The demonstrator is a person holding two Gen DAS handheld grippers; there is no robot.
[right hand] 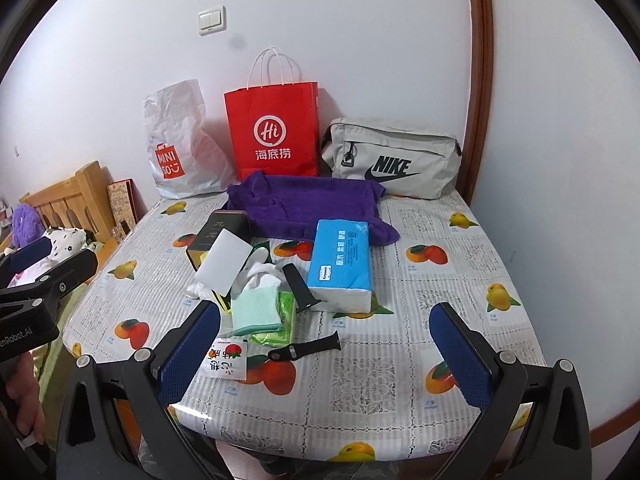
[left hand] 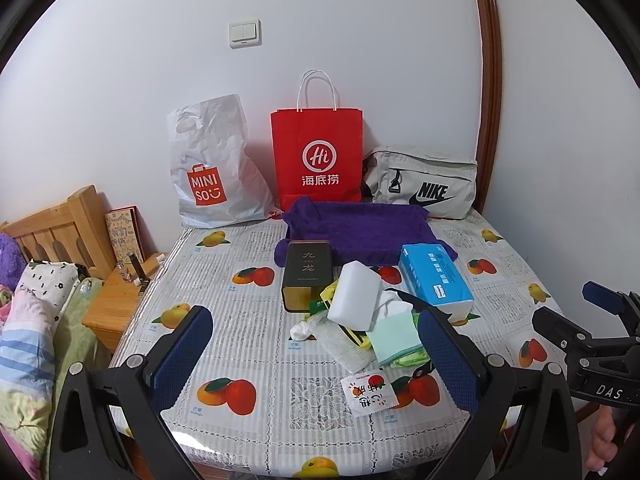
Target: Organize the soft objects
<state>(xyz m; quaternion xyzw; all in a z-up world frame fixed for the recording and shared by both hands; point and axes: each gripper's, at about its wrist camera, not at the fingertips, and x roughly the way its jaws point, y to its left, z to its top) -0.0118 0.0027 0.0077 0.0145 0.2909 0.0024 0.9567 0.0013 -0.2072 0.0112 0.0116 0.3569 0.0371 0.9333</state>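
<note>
Soft items heaped mid-table, both grippers empty and wide apart.

A green cloth (right hand: pixel 256 310) and white sponge block (right hand: pixel 224 266) lie in a loose pile beside a blue tissue pack (right hand: pixel 340 264), before a purple towel (right hand: pixel 308 204). Left gripper (left hand: pixel 316 356) and right gripper (right hand: pixel 324 354) hover near the table's front edge. Risk: pulling one piece may drag the black watch strap (right hand: pixel 306 350) or topple the pile.
</note>
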